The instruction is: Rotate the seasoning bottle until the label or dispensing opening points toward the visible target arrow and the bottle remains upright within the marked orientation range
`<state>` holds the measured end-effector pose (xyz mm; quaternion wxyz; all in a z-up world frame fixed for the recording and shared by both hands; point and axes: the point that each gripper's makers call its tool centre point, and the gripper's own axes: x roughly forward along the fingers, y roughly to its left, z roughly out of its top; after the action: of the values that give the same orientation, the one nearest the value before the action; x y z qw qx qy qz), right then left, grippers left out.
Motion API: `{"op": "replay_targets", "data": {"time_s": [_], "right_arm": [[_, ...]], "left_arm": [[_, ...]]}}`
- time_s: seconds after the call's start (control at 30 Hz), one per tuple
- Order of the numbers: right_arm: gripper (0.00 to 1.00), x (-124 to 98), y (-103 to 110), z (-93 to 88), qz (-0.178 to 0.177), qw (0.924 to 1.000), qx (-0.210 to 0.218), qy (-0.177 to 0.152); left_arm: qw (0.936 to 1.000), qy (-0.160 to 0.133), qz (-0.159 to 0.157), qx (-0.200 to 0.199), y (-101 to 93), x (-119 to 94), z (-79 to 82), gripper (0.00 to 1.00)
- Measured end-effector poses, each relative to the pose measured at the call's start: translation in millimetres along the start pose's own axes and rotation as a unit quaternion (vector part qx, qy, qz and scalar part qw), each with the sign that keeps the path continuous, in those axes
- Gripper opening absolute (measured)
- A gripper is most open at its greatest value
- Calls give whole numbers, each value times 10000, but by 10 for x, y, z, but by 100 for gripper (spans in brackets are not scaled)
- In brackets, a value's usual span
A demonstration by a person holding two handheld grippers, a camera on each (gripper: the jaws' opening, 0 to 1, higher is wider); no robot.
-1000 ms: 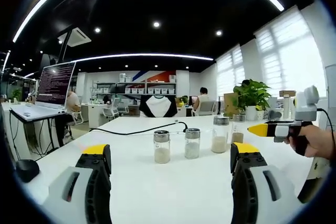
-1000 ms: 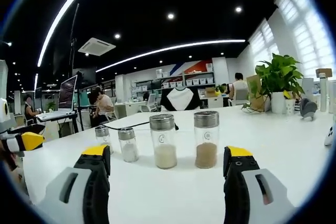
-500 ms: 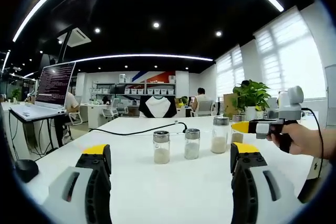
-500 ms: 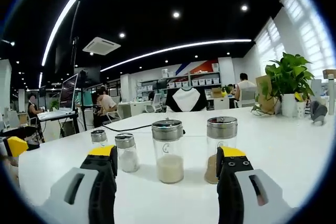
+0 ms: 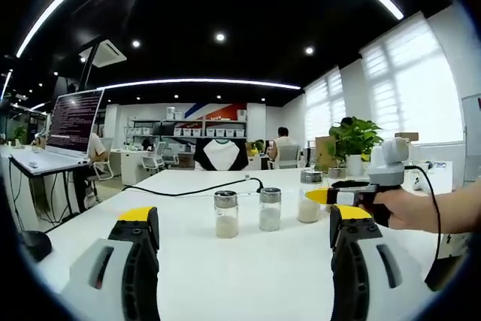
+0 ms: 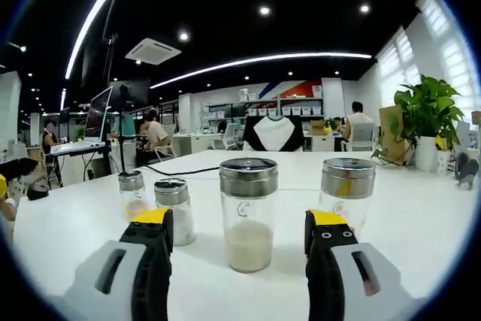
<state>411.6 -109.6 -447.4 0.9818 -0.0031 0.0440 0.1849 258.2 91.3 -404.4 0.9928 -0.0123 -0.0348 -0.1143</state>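
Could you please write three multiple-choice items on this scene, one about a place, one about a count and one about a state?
1. Where does the tall bottle with pale grains stand in the right gripper view?
A. Between the right gripper's jaws
B. Beside the potted plant
C. On the laptop desk

2. How many seasoning bottles stand on the white table?
A. Two
B. Four
C. Six

3. How do the left gripper's jaws stand?
A. Shut on a bottle
B. Shut on a cable
C. Open, holding nothing

Key: 1 A, it stands between the yellow tips. 2 B, four metal lids show. 3 C, bare table lies between them.
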Motion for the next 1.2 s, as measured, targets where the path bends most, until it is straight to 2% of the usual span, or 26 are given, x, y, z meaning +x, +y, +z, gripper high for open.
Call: {"op": "replay_targets", "data": {"time_s": [0.13, 0.23, 0.3, 0.67, 0.97, 1.0, 1.03, 1.1, 1.2], "right_arm": [[64, 88, 1, -29, 47, 10000, -21, 47], [63, 161, -11, -56, 19, 9999, -9, 112], [58, 211, -28, -57, -18, 9997, -201, 109], [52, 466, -37, 25, -51, 9998, -138, 137], [45, 524, -109, -89, -156, 9996, 9, 239], [42, 512, -136, -78, -207, 9996, 19, 170], [42, 516, -118, -60, -78, 9999, 50, 86], [42, 497, -126, -64, -187, 9998, -57, 47], [42, 498, -110, -63, -169, 9998, -39, 28]], "left_arm": [[10000, 13, 31, -42, 29, -3, -9, 100], [10000, 23, 68, -60, 57, -6, -19, 100], [9999, 26, 68, -83, 66, -9, -24, 100], [9999, 40, 31, -108, 74, -5, -41, 100], [9999, 53, 23, -97, 67, -5, -40, 99], [9999, 50, 30, -106, 69, -7, -40, 99], [9999, 53, 31, -117, 66, -5, -43, 99], [9999, 71, 6, -116, 52, 0, -49, 99], [9999, 56, -14, -88, 40, 4, -42, 98]]}}
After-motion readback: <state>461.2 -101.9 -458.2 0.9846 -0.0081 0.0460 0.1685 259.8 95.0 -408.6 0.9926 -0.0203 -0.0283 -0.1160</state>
